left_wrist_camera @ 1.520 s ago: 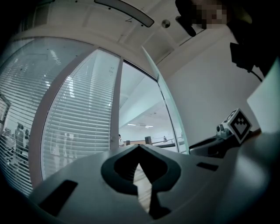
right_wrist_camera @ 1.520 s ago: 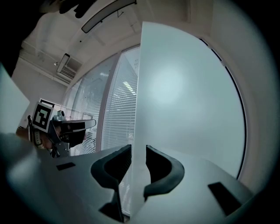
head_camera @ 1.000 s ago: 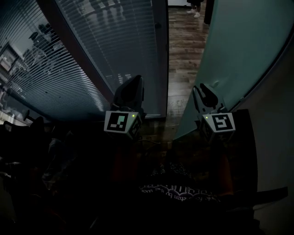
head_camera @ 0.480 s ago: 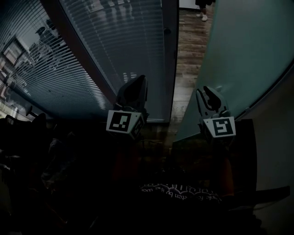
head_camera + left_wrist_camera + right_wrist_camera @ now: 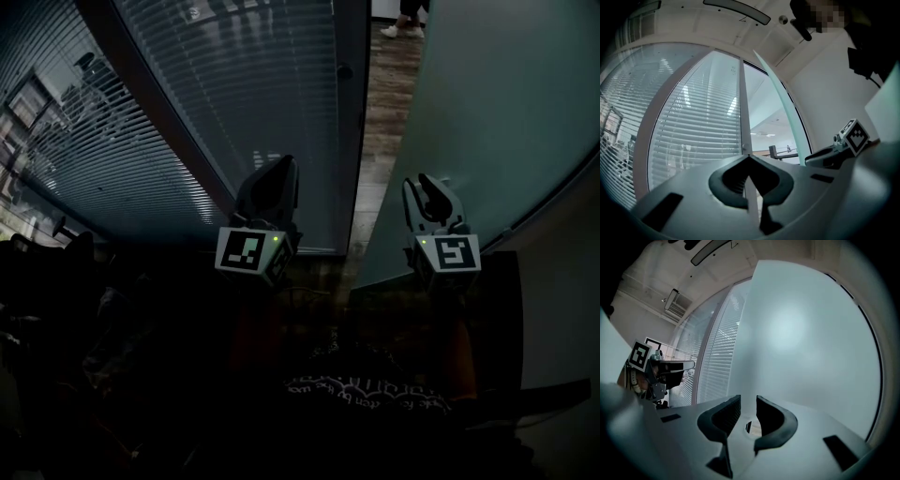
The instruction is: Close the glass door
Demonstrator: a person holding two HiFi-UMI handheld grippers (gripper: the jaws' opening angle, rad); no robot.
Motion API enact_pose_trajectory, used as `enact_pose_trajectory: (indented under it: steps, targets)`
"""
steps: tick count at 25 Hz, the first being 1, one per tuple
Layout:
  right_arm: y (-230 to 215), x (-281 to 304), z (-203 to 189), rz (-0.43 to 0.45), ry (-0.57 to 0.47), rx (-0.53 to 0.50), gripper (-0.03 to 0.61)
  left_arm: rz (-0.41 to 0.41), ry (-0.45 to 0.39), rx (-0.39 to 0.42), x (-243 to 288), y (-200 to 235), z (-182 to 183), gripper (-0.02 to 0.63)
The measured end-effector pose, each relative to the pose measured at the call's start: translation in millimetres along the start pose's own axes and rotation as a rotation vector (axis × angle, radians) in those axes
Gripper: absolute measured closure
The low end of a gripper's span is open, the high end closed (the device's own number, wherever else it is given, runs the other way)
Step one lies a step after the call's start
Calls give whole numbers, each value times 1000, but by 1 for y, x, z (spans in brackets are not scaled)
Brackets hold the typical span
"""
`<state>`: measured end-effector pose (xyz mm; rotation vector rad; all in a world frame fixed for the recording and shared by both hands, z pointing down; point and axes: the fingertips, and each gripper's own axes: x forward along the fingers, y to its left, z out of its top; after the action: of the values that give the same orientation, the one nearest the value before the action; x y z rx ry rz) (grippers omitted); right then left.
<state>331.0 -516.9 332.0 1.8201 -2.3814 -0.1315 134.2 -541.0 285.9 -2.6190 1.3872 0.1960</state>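
The frosted pale green glass door (image 5: 497,112) stands ajar at the right, and only a narrow strip of brown wooden floor (image 5: 386,94) shows between its edge and the dark upright metal door frame (image 5: 352,112). The right gripper (image 5: 427,186) has its fingers a narrow way apart with nothing clamped, close against the door's face; I cannot tell whether they touch it. The left gripper (image 5: 279,169) has its fingers shut together and empty, in front of the glass partition with grey slatted blinds (image 5: 244,84), near the frame.

The likely trouble is a slip: smooth glass gives the right fingers little purchase. A hard push could also bang the door into the frame, or pinch the left gripper if it drifts into the gap.

Against a second ago, the strip of floor is narrower, the door edge nearer the frame
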Motion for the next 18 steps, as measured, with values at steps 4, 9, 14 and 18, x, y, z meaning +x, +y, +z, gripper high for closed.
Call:
enact_pose_trajectory:
  steps: [4,9,14,18]
  targets:
    - [-2,13,-2,5,3,3,486,14,3,5,5,7,-3,612]
    - [-6,26,4,15,9,0,486,34,-2,7,15,15,2,612]
    - [-10,44,0,29,4,-7,486,52,-2,16,28,21,-3,612]
    - [-12,55,-8,50,2,-10,486,67,-3,24,36,23,-11,612]
